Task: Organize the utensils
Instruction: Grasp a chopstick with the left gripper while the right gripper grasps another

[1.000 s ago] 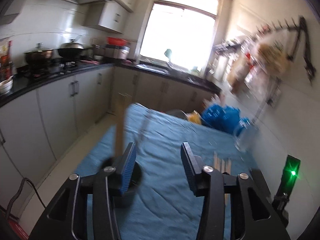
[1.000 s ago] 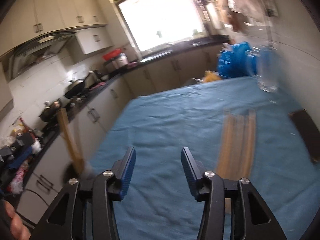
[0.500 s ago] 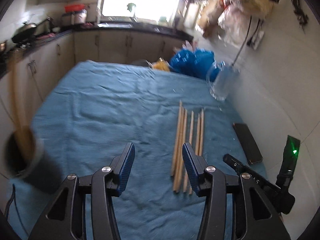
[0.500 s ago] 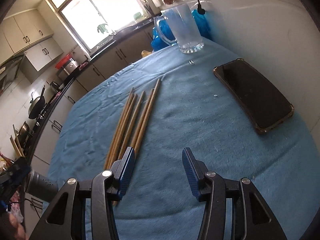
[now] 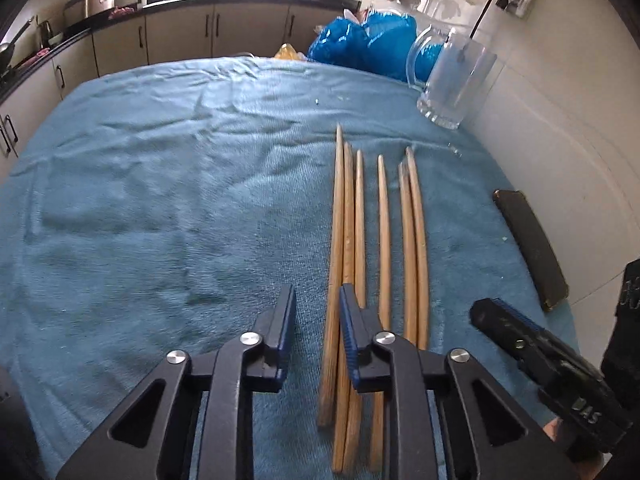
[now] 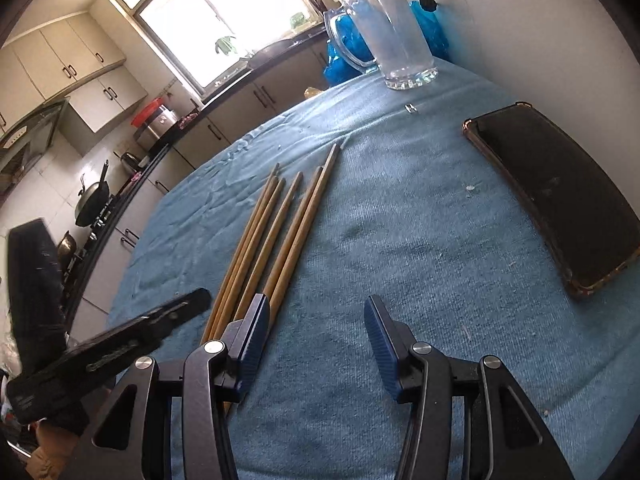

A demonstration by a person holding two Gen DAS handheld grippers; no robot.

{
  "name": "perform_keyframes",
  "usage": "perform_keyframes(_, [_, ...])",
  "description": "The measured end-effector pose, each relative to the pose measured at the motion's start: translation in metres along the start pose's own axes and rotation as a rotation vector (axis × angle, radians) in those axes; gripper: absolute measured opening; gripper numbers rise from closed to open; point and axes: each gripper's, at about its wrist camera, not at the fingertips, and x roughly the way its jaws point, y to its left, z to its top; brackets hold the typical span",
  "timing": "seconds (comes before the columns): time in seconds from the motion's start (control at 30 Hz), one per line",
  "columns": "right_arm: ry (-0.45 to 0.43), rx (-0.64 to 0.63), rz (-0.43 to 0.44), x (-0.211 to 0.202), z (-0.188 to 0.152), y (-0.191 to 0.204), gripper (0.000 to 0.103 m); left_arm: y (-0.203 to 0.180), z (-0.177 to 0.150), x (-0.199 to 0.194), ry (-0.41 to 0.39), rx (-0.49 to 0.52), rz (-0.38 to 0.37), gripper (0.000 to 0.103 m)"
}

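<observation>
Several wooden chopsticks (image 5: pixel 384 220) (image 6: pixel 280 232) lie side by side on the blue cloth (image 5: pixel 160 200), tips pointing away. My left gripper (image 5: pixel 316 320) hovers low over their near ends and its jaws are closing. The leftmost chopstick shows between them, close to the right pad (image 5: pixel 347 320), with a gap still on the left side. That gripper's finger (image 6: pixel 160 320) appears at the left of the right wrist view. My right gripper (image 6: pixel 316 320) stands open just right of the chopsticks, with only cloth between its fingers.
A clear glass mug (image 5: pixel 456 76) (image 6: pixel 396 32) stands at the far right by the wall. A black phone (image 5: pixel 528 240) (image 6: pixel 560 196) lies along the right edge. A blue plastic bag (image 5: pixel 360 40) sits behind the mug. Kitchen cabinets run beyond the table.
The left gripper swung from the dark cup at the table's left over to the chopsticks, sank close to them, and its jaws narrowed. The right gripper dropped toward the chopsticks, then held.
</observation>
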Motion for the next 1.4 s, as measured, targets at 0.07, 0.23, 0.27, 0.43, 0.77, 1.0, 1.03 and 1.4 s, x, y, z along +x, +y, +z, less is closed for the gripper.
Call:
perform_keyframes(0.07, [-0.005,0.002,0.006,0.002,0.001,-0.001,0.054,0.0,0.002,0.0,-0.006,0.016,0.011,0.018])
perform_keyframes(0.23, [-0.014,0.002,0.014,0.001,0.001,-0.001,0.054,-0.007,0.005,0.004,0.0,0.064,0.031,0.011])
perform_keyframes(0.27, [-0.014,0.003,0.014,0.002,0.001,-0.001,0.054,-0.009,0.005,0.007,0.002,0.074,0.051,0.009])
perform_keyframes(0.43, [-0.019,-0.006,0.006,0.001,0.0,0.001,0.054,-0.019,0.012,0.015,-0.003,0.127,0.114,0.008])
perform_keyframes(0.77, [0.038,-0.062,-0.03,0.012,0.009,0.015,0.041,0.009,-0.006,-0.009,0.051,0.01,0.086,0.007])
perform_keyframes(1.0, [0.1,-0.168,-0.098,0.038,0.02,0.037,0.032,0.02,-0.029,-0.026,0.044,-0.023,0.034,0.007])
perform_keyframes(1.03, [0.103,-0.191,-0.122,0.04,0.019,0.041,0.032,0.021,-0.029,-0.025,0.04,-0.023,0.032,0.007])
perform_keyframes(1.4, [0.209,-0.31,-0.362,0.064,0.031,0.072,0.011,0.02,-0.03,-0.026,0.04,-0.025,0.039,0.007])
